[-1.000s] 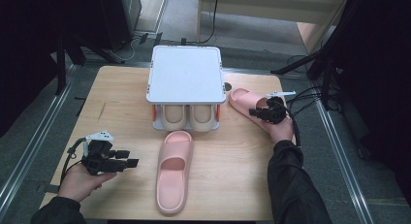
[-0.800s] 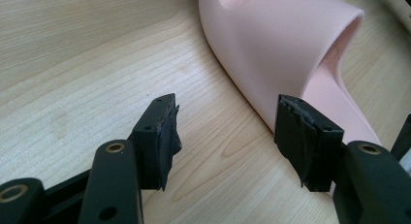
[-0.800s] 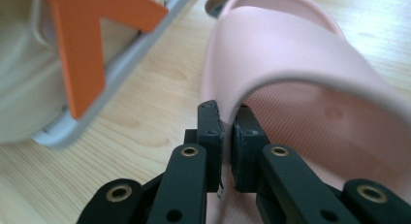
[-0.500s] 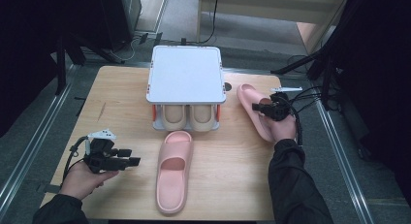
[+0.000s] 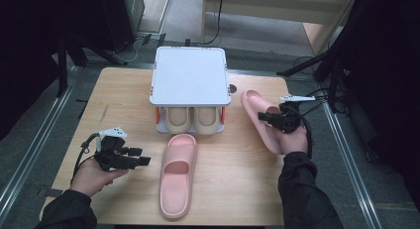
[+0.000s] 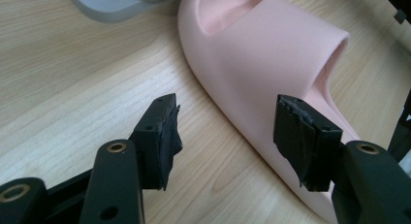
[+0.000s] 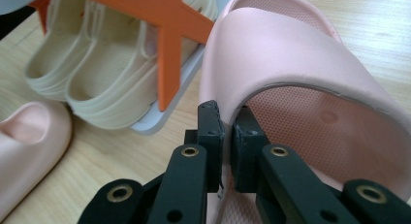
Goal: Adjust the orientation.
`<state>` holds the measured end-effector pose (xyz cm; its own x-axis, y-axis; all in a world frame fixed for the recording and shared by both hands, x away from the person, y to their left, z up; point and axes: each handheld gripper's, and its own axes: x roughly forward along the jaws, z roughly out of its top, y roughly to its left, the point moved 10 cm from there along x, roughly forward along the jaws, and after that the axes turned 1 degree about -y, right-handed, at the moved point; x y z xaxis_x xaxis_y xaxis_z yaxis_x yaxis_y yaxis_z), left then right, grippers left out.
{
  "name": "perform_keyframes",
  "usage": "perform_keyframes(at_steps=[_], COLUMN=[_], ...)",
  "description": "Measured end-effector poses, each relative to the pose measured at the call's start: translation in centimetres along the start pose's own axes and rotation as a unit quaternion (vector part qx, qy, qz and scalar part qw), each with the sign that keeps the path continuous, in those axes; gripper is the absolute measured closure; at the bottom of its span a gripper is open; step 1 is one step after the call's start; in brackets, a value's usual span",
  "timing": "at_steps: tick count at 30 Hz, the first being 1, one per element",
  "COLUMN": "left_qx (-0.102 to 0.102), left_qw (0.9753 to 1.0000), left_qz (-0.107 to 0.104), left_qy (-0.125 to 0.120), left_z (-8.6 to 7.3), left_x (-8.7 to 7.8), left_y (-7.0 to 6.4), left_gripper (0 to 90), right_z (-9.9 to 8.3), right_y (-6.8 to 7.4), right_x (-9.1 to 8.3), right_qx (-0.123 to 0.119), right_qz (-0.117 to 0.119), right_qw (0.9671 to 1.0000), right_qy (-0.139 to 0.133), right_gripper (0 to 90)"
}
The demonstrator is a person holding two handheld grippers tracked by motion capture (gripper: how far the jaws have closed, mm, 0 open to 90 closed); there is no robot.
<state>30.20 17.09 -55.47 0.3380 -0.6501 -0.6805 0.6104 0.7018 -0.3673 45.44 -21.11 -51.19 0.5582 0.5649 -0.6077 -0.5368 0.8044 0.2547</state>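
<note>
The right tongs (image 7: 227,132) are nearly closed, pinching the strap edge of a pink slipper (image 5: 261,119) that lies just to the right of the grey-topped shoe rack (image 5: 190,80). A second pink slipper (image 5: 177,172) lies in front of the rack, close to its lower shelf, where a pair of cream slippers (image 5: 190,120) sits. Left of that second slipper the left tongs (image 6: 225,136) are wide apart, holding nothing, aimed at its side. The rack stands at the far middle of the pale wood worktop (image 5: 114,105). Beyond the rack the room is dark, with grey floor (image 5: 185,21), cables and metal rails along both sides.
</note>
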Motion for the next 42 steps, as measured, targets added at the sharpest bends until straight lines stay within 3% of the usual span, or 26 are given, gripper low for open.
perform_keyframes(at_steps=[7, 20, 30, 34, 38, 42], left_qx=[0.013, 0.035, 0.038, 0.052, 0.063, 0.063], left_qw=[0.9998, 0.9989, 0.9984, 0.9978, 0.9972, 0.9972], left_qz=[-0.011, -0.031, -0.043, -0.041, -0.041, -0.041], left_qy=[0.003, 0.007, 0.003, -0.001, -0.005, -0.002], left_z=[1.0, 2.5, 3.6, 3.9, 4.2, 4.2], left_x=[0.8, 1.9, 2.5, 2.8, 3.0, 3.1], left_y=[-0.4, -0.9, -1.4, -1.6, -1.7, -1.7], left_gripper=[42.4, 45.5, 48.2, 51.8, 54.5, 54.6], right_z=[-0.9, -3.7, -6.2, -7.1, -8.1, -9.0], right_y=[2.2, 7.1, 9.9, 11.2, 12.3, 13.2], right_x=[-1.3, -3.7, -4.0, -3.7, -3.1, -2.6], right_qx=[0.005, -0.012, -0.016, -0.018, -0.022, -0.027], right_qz=[0.010, 0.031, 0.041, 0.045, 0.050, 0.054], right_qw=[0.9999, 0.9994, 0.9988, 0.9986, 0.9978, 0.9969], right_qy=[0.000, 0.008, 0.020, 0.021, 0.037, 0.051], right_gripper=[85.3, 85.2, 85.2, 85.2, 85.2, 85.1])
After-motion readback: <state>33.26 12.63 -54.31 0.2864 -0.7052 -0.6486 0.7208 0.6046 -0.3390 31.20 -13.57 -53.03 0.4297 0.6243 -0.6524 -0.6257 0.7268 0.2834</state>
